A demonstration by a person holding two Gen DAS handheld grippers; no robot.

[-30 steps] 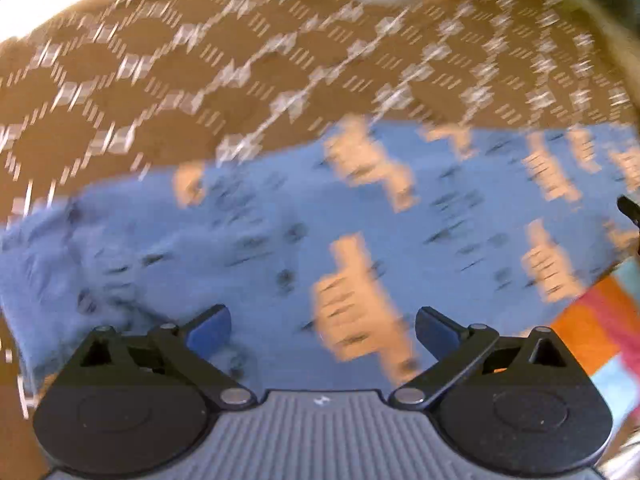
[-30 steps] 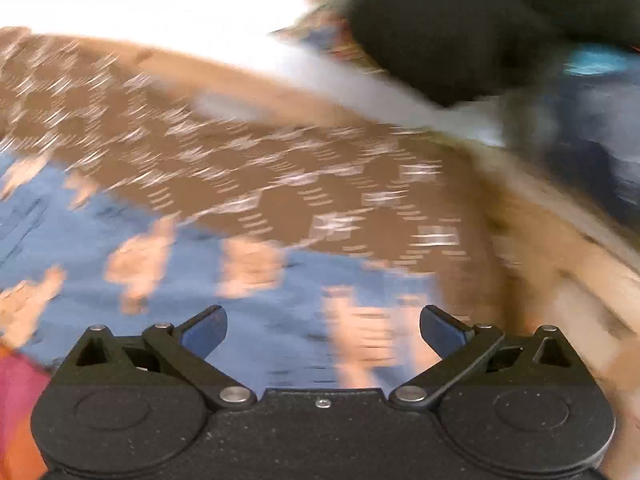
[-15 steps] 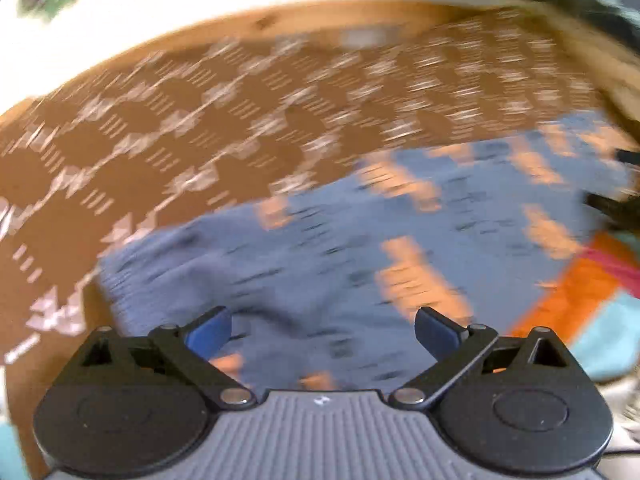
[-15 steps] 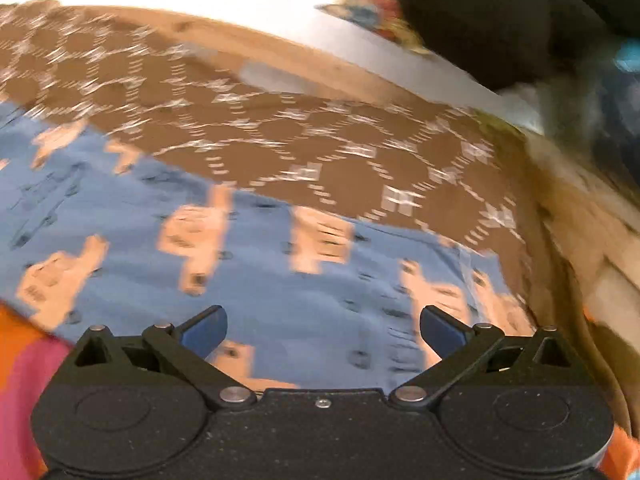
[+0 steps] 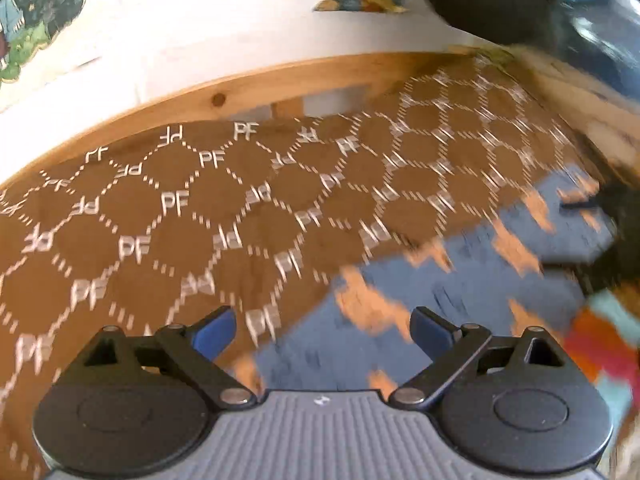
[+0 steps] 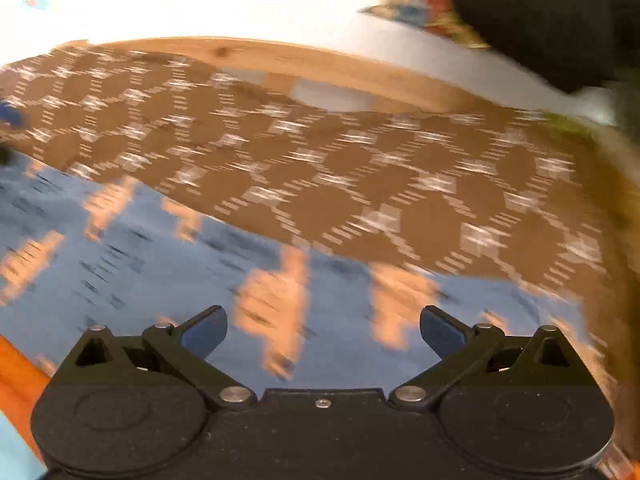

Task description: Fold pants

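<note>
Pants (image 6: pixel 168 280), blue with orange print, lie flat on brown patterned cover (image 5: pixel 200 216), filling lower frame in right view and lower right in left view. Both claws released, holding nothing: left claw (image 5: pixel 322 330), right claw (image 6: pixel 322 330). Judged step: repositioning between folds; next needs an edge grab. Left view alone shows the pants' left edge and orange-teal cloth (image 5: pixel 600 344) at lower right; heavy blur.

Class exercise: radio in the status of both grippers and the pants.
Left gripper open, empty. Right gripper open, empty. Blue pants lying on brown patterned cover, ungripped. Nothing in the way.
</note>
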